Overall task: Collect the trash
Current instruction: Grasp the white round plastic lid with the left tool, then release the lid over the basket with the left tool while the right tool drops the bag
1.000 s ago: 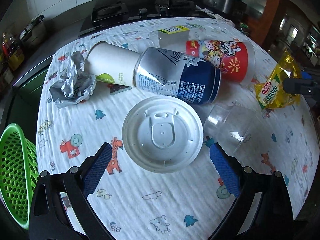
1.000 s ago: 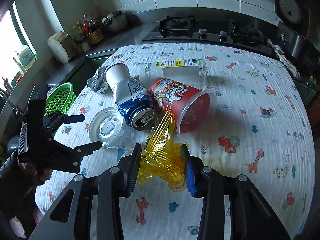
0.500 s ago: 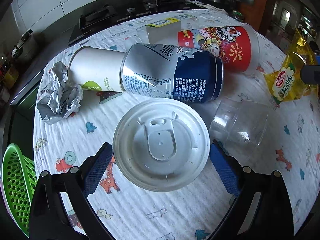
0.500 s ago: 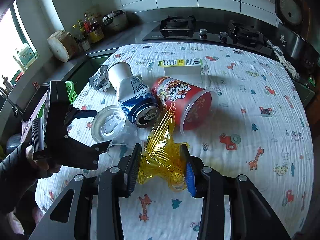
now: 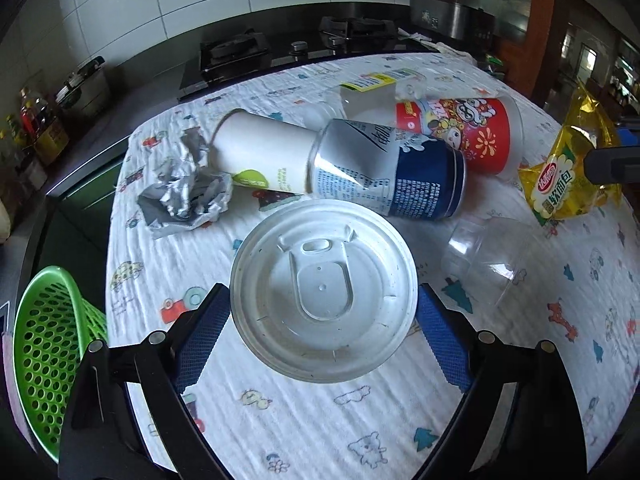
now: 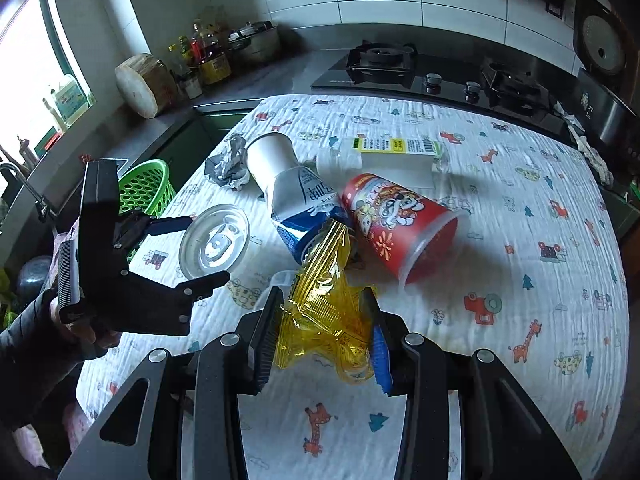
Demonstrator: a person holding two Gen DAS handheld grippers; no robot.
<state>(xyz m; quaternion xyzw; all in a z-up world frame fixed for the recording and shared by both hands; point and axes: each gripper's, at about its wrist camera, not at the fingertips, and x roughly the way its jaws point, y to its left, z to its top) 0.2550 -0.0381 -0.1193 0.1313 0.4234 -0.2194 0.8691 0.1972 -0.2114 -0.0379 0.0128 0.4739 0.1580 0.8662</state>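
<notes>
Trash lies scattered on my tabletop. Left to right: green basket off the tabletop edge; crumpled foil; white lid framed by my left tool, whose jaws have just been closing, pads at the rim, contact unclear; dented can; red cup; yellow wrapper, clamped in my right tool.

Daylight glares from the window, dim dark corners, fisheye-bent edges, slight blur.
</notes>
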